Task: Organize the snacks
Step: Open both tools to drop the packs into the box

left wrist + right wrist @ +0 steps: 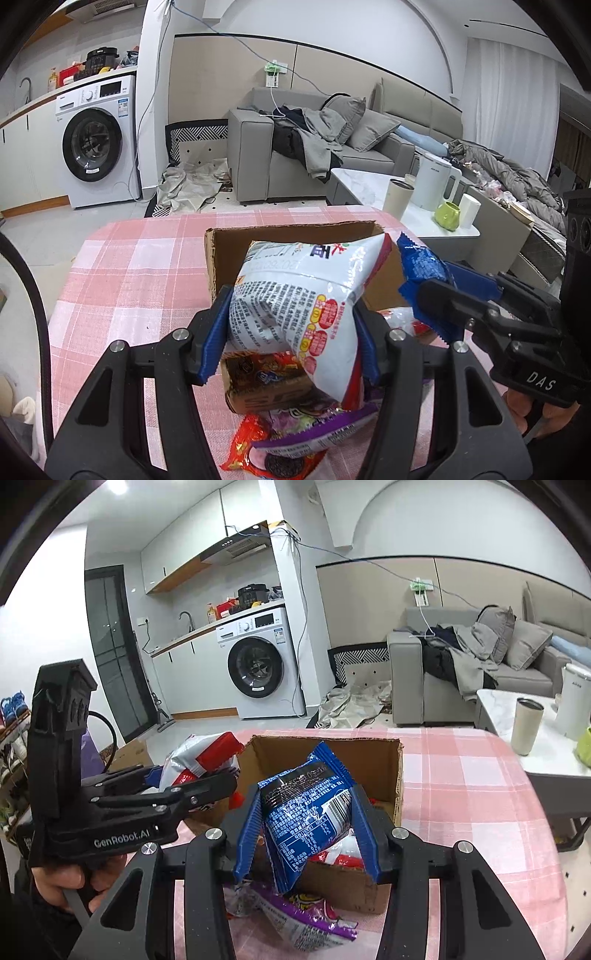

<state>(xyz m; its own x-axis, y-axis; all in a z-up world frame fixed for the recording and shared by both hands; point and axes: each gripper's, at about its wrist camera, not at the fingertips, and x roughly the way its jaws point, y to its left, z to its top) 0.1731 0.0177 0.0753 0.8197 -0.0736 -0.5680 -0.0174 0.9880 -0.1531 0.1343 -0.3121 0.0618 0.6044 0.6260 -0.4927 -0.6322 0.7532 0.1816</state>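
Note:
My left gripper [291, 328] is shut on a white and red snack bag [299, 295] and holds it above the near side of an open cardboard box [295, 230]. My right gripper [306, 830] is shut on a blue snack packet [306, 812] and holds it over the same box [325, 746]. In the left wrist view the right gripper [436, 295] comes in from the right with the blue packet [421, 264]. In the right wrist view the left gripper [207, 786] comes in from the left with the white bag [199, 757]. Red and white packets [340, 856] lie inside the box.
A brown snack box [266, 384], a purple packet [325, 432] and a red cookie packet [258, 450] lie on the pink checked tablecloth [129, 277] in front of the box. A side table with a kettle [432, 181], cups and a green mug [447, 216] stands to the right.

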